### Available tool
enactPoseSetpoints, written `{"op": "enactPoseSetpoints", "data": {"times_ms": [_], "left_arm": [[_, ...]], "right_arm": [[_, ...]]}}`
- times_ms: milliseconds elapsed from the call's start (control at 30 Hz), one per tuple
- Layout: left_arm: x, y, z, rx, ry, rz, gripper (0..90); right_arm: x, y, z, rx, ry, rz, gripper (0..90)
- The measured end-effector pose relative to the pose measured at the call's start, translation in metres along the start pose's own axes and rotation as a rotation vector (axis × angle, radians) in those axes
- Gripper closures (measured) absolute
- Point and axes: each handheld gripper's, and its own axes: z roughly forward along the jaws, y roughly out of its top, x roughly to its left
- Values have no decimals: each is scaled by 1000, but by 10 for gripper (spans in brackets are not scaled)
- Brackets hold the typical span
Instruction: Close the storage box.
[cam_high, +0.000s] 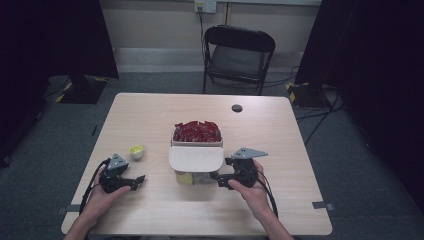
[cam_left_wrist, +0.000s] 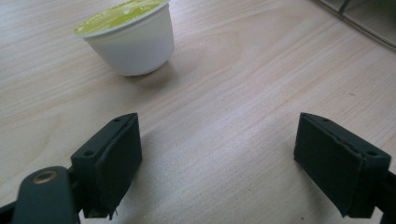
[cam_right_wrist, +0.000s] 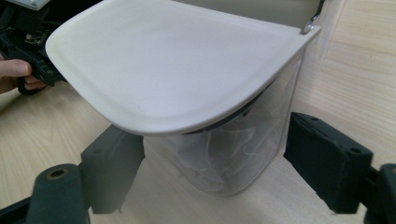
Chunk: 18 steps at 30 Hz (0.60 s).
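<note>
A small white cup (cam_high: 136, 151) with a yellow-green foil lid stands on the wooden table (cam_high: 150, 115), left of centre. My left gripper (cam_high: 137, 180) lies just in front of it, open, with bare wood between the jaws; in the left gripper view the cup (cam_left_wrist: 128, 39) is ahead and to the left of that gripper (cam_left_wrist: 217, 154). At the table's middle stands a dispenser: a box of red packets (cam_high: 197, 132), a white rounded flap (cam_high: 196, 158) and a clear bin (cam_high: 192, 177) under it. My right gripper (cam_high: 220, 179) is open, its jaws on either side of the clear bin (cam_right_wrist: 219, 154) without touching it.
A black folding chair (cam_high: 239, 52) stands behind the table. A dark round grommet (cam_high: 237, 108) sits near the far edge. Something yellow (cam_high: 184, 178) shows inside the clear bin. The left hand and its gripper (cam_right_wrist: 28, 60) lie beyond the white flap (cam_right_wrist: 177, 65).
</note>
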Motion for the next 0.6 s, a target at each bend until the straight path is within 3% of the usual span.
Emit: {"op": "enactPoseSetpoints", "data": {"times_ms": [267,600], "left_arm": [[0,0,0,0,0,0,146],[0,0,0,0,0,0,147]], "right_arm": [[3,-5,2,27,-19,-14,204],[-8,-10,-10,33,-63,1,199]]}}
